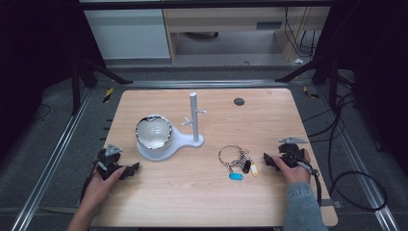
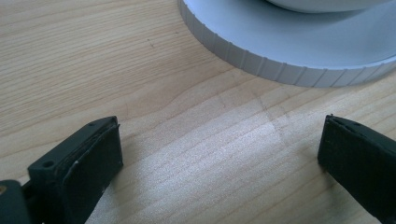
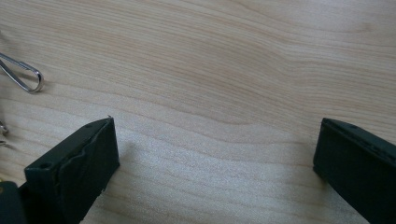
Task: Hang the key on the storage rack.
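Though hidden overhead, ribbed stand base (image 2: 280, 56), perhaps plastic, beyond left gripper (image 2: 219, 154).

Your right tool (image 3: 215, 163) looks along its two black jaws, which rise from 7 and 5 o'clock and stand wide apart with nothing between them. Under them you see the pale wooden bench (image 3: 224, 65), its grain running across the frame. At 9 o'clock a thin silver wire loop (image 3: 23, 74) lies flat on the wood, cut off by the frame's edge, well clear of the jaw at 7 o'clock.
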Available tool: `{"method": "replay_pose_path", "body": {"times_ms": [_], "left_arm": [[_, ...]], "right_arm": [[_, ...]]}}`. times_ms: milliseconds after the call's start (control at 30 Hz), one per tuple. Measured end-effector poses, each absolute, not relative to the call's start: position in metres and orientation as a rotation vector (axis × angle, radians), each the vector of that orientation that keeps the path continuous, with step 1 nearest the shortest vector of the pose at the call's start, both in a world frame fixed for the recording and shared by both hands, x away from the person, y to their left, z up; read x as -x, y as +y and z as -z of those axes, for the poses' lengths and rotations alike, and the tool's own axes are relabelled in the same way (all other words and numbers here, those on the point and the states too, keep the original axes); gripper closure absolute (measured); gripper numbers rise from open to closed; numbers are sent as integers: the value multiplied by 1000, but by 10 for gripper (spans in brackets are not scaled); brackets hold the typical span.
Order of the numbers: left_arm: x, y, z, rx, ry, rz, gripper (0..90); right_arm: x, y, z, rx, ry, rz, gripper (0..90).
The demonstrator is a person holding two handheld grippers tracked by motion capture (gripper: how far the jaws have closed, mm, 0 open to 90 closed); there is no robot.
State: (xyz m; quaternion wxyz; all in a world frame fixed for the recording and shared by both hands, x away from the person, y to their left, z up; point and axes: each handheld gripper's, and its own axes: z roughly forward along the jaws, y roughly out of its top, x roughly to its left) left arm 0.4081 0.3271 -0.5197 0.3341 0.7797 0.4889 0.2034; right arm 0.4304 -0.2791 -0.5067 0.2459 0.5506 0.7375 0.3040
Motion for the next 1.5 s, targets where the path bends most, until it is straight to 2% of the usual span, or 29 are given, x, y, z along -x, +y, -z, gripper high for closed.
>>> {"method": "replay_pose_path", "body": {"times_ms": [167, 300, 700, 833, 1167, 1500], "left_arm": [[-408, 327, 520, -2036, 1276, -531, 0], [-408, 327, 520, -2036, 1276, -531, 0], [-408, 327, 520, -2039, 1275, -532, 0], [-408, 327, 520, -2038, 1277, -531, 0], [-407, 327, 520, -2038, 1277, -531, 0], [-407, 327, 520, -2037, 1277, -531, 0]], "right_arm": [[-430, -279, 506, -1502, 2014, -830, 14], [-429, -280, 502, -1495, 2036, -824, 106], [-423, -273, 479, -1402, 2048, -808, 206], [-425, -265, 470, -1375, 2121, -775, 268], [-447, -243, 431, -1227, 2389, -591, 435], [-464, -220, 412, -1114, 2579, -447, 553]]}}
